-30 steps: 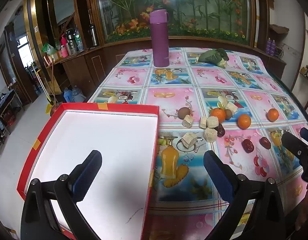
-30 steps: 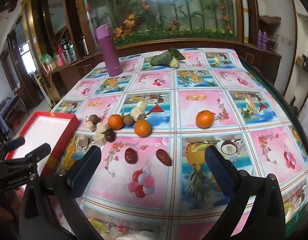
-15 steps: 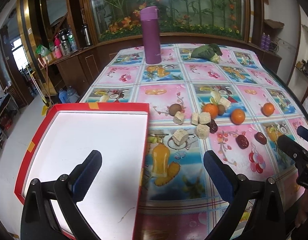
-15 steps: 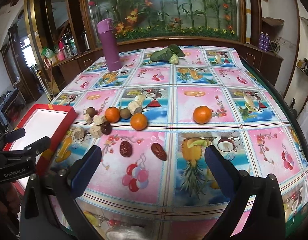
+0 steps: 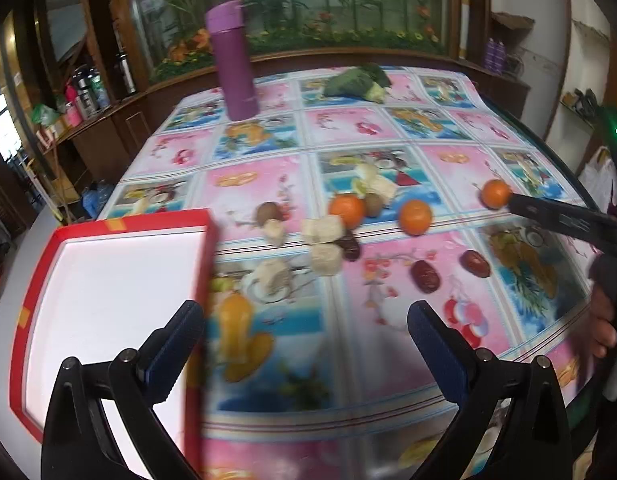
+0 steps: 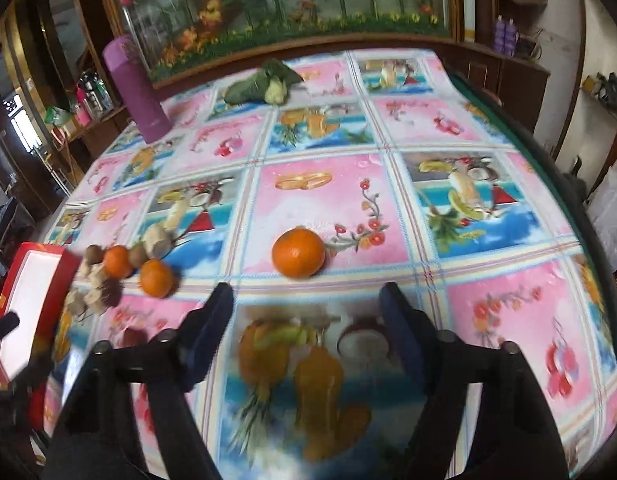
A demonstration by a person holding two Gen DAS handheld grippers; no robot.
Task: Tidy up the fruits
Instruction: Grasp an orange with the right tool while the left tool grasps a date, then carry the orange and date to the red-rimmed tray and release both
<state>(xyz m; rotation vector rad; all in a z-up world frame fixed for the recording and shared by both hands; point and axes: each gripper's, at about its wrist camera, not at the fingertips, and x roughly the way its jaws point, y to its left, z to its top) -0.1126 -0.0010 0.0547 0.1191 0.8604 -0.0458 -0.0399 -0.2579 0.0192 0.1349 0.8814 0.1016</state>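
1. We are holding the left gripper (image 5: 306, 320) above the near part of the table (image 5: 388, 128), its jaws standing wide apart with nothing between them.
2. The left finger is hanging over the right edge of the red tray (image 5: 108, 300), which is sitting at the near left with its white floor bare.
3. We are holding the right gripper (image 6: 306, 300) low over the cloth, jaws open wide and holding nothing.
4. A lone orange (image 6: 298, 253) is lying just beyond the right gripper's fingertips, roughly centred between them and apart from both.
5. In the left view the tip of the right gripper (image 5: 520, 205) is showing just beside that same orange (image 5: 495, 194) at the right of the table; whether it is touching, we cannot tell.
6. Two more oranges (image 5: 347, 210) are lying in the middle of the table, one among the pale chunks of cut fruit (image 5: 322, 230) and the other (image 5: 415, 217) a little to its right.
7. Two dark red dates (image 5: 425, 276) are lying nearer to us than the oranges, side by side but apart.
8. A small brown fruit (image 5: 267, 212) is sitting at the left end of the cluster, near the tray's far right corner.
9. A purple bottle (image 5: 232, 60) is standing upright at the far left, and a leafy green vegetable (image 5: 358, 82) is lying at the far middle.
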